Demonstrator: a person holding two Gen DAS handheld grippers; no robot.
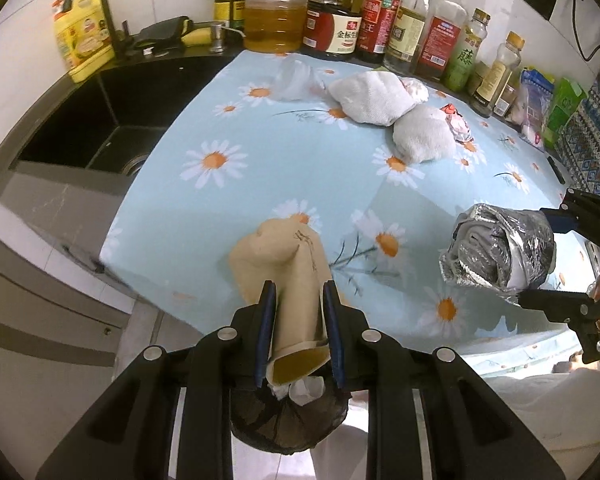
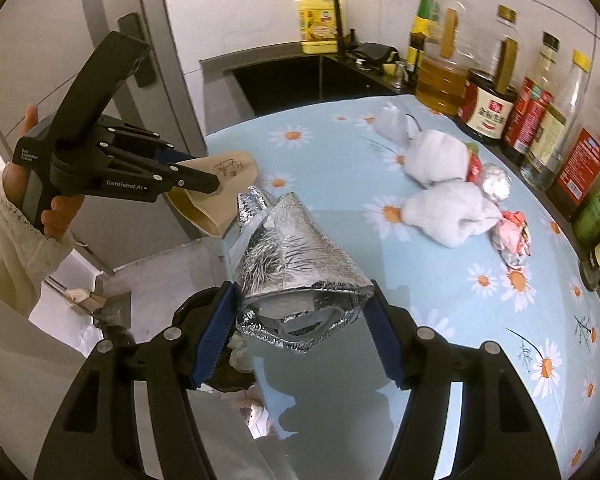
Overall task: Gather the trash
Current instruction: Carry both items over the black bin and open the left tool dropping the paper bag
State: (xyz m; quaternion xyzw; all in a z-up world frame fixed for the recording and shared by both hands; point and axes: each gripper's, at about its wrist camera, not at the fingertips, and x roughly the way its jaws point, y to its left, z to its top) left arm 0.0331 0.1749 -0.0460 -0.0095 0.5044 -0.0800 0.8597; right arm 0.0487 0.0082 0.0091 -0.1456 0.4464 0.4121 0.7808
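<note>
In the left wrist view the black-lined trash bin (image 1: 288, 420) sits at the bottom centre, right beneath my left gripper (image 1: 300, 312), so that hand is nearer the drop. Its jaws are clamped tight on a beige paper bag (image 1: 288, 264), long axis running along the fingers. My right gripper (image 2: 304, 312), partly spread, pinches a crumpled foil bag (image 2: 288, 256); the bin (image 2: 220, 344) shows just lower left of it.

"GenRobot.AI" on left tongs (image 2: 204, 184), "金标生抽" on soy btl (image 1: 332, 28)
</note>
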